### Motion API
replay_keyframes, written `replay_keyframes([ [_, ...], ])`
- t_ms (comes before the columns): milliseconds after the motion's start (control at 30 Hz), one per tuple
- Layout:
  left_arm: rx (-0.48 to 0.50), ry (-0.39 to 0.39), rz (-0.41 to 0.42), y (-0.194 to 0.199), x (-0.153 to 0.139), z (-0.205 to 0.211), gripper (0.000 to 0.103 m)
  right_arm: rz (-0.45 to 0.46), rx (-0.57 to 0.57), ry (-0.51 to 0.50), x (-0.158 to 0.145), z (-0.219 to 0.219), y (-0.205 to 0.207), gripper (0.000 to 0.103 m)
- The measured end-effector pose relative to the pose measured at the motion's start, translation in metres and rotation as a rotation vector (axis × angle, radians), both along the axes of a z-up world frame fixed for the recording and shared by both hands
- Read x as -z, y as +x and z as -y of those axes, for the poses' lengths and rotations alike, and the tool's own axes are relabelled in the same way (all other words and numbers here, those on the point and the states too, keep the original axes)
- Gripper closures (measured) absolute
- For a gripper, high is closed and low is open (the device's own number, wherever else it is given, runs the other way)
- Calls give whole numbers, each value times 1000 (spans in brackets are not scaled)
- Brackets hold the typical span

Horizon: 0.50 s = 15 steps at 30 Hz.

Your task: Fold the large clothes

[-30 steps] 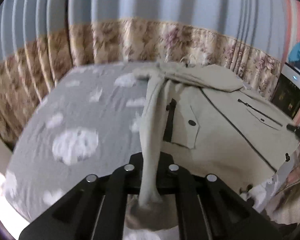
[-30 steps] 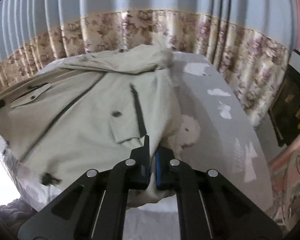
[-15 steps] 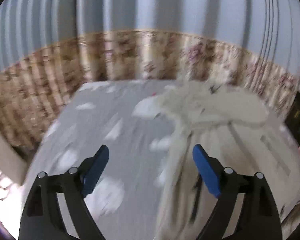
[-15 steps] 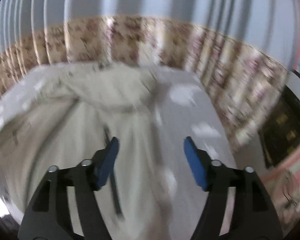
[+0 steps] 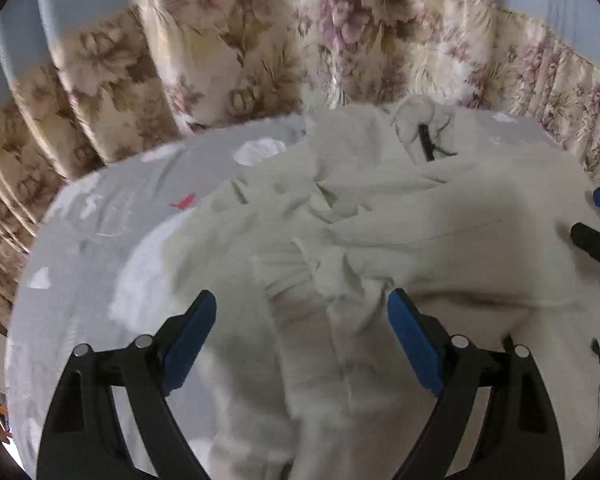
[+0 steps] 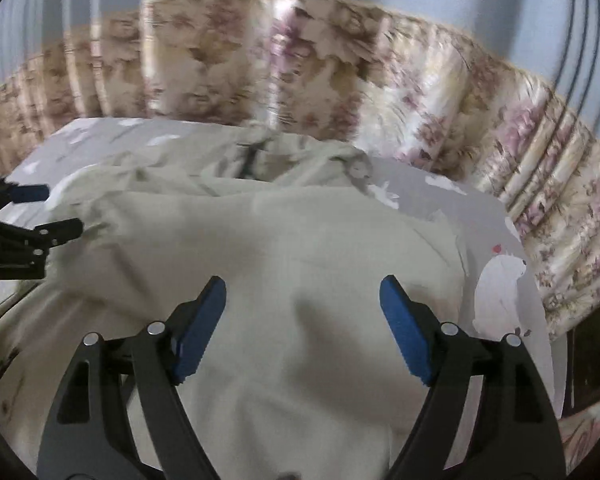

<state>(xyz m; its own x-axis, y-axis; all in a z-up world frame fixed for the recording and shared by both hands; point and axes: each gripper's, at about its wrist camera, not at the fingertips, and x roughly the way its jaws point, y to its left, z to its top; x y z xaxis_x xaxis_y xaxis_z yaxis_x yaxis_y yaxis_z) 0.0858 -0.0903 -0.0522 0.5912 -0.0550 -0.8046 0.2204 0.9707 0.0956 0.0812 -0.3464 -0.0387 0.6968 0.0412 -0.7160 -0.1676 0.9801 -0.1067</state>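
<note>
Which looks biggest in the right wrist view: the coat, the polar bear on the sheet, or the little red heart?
1. Coat: fills most of the picture.
2. Polar bear: much smaller, printed on the sheet beside the coat.
3. Red heart: a tiny spot just above the bear.

Floral curtain (image 5: 260, 48), grey cloud-print bedsheet (image 5: 100, 216)
</note>
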Motion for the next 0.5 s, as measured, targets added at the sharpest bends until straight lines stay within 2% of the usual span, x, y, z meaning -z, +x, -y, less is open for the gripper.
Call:
replay_keyframes([
  [33, 0, -13, -19, 5, 10, -1, 17, -18, 15, 22, 7, 8, 3, 23],
  [67, 10, -36, -33, 7, 17, -3, 39, -41, 29, 46, 18, 15, 8, 24],
  [100, 21, -50, -24, 6, 23, -2, 43, -54, 33, 48, 25, 18, 10, 29],
  [133, 27, -45, -3, 2, 23, -1, 49, -67, 27, 37, 34, 18, 12, 42],
  [167, 44, -50, 6, 1, 22, 0, 62, -76, 14, 30, 39, 15, 13, 50],
  [200, 51, -60, 17, 1, 21, 0, 65, -76, -9, 50, 39, 15, 12, 68],
  [233, 49, -62, 26, 0, 21, -1, 66, -66, -12, 40, 36, 14, 11, 78],
  [300, 34, -73, 43, 1, 21, -7, 68, -54, -7, 33, 31, 13, 8, 92],
  [400, -14, -49, 103, -12, 11, -18, 70, -37, -32, 42, 22, 7, -6, 99],
  [433, -14, -59, 99, -16, 11, -22, 70, -47, -50, 33, 22, 3, -9, 94],
  [467, 3, -69, 70, -19, 15, -25, 70, -70, -67, 25, 24, -1, -10, 82],
  [500, 9, -82, 55, -21, 17, -26, 70, -72, -55, 17, 26, -2, -9, 43],
])
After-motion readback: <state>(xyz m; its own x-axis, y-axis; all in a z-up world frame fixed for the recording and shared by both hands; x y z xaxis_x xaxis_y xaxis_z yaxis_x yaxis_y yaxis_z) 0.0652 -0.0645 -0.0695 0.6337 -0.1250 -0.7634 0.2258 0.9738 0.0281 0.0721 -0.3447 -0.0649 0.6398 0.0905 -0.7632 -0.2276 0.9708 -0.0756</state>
